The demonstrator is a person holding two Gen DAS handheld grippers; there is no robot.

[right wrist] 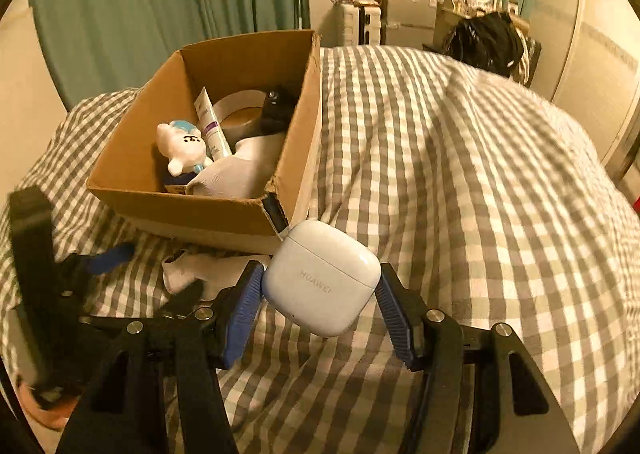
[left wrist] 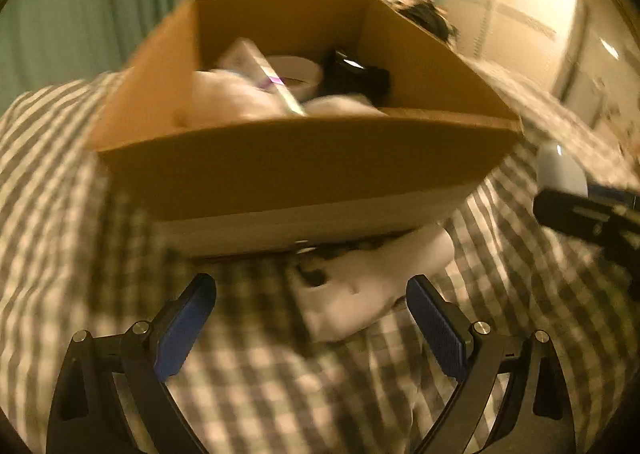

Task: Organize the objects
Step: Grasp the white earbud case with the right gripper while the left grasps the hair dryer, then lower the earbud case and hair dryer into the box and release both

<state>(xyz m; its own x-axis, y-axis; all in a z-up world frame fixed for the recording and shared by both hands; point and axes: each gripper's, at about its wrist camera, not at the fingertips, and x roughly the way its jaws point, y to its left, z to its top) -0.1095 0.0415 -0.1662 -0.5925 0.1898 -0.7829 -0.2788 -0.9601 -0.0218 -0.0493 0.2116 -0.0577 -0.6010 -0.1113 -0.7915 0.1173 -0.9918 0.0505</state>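
My right gripper (right wrist: pixel 320 284) is shut on a white earbud case (right wrist: pixel 322 278) and holds it above the checked bedcover, near the front right corner of a cardboard box (right wrist: pixel 192 210). The box holds a white bear toy (right wrist: pixel 182 146), a tube (right wrist: pixel 210 126), a tape roll (right wrist: pixel 240 110), a black item (right wrist: pixel 276 106) and a white sock (right wrist: pixel 240 170). My left gripper (left wrist: pixel 312 294) is open, over a white sock (left wrist: pixel 368 286) lying on the bed in front of the box (left wrist: pixel 304 162). That sock also shows in the right wrist view (right wrist: pixel 200 274).
The checked bedcover (right wrist: pixel 460 174) spreads wide to the right of the box. Green curtains (right wrist: pixel 160 6) hang behind. A black bag (right wrist: pixel 488 38) and cluttered furniture (right wrist: pixel 408 10) stand beyond the bed's far edge.
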